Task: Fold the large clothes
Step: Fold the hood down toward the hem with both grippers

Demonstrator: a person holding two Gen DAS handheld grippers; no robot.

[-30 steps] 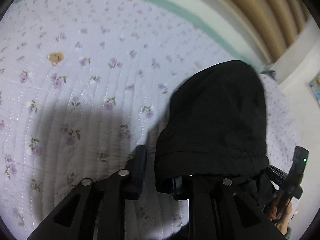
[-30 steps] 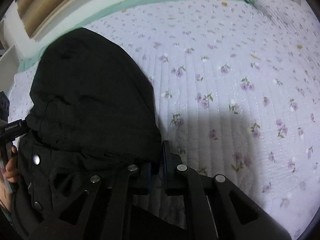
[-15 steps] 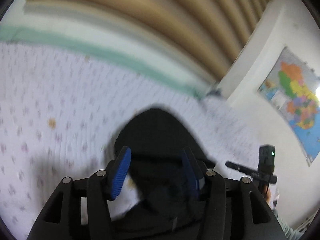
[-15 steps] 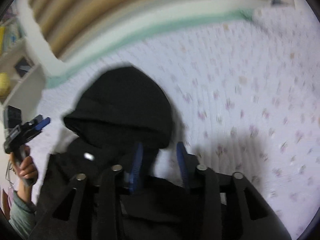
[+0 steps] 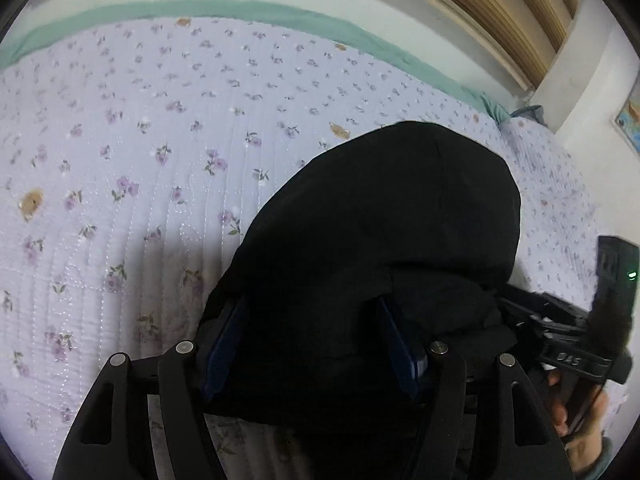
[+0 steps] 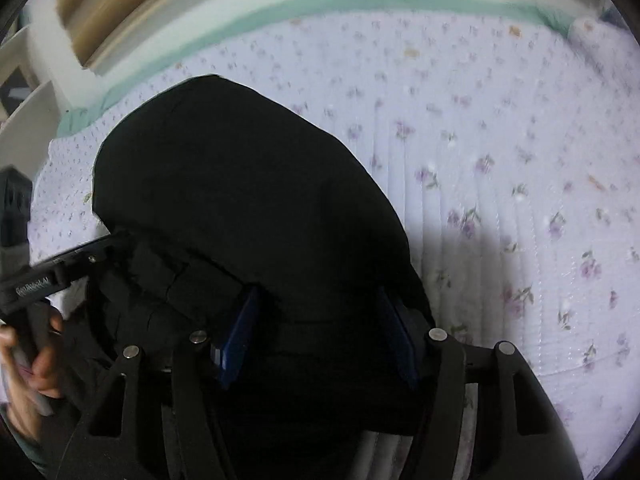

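left gripper [image 5: 312, 340]: black frame, blue pads, silver round screws on the arms
right gripper [image 6: 316, 332]: same black frame, blue pads, silver screws
right hand [image 5: 580, 420]: grey-green sleeve cuff
left gripper side: white printed lettering

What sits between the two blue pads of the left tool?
In the left wrist view, the black hooded garment fills the gap between the left tool's blue pads, which have just been opening and stand spread apart.
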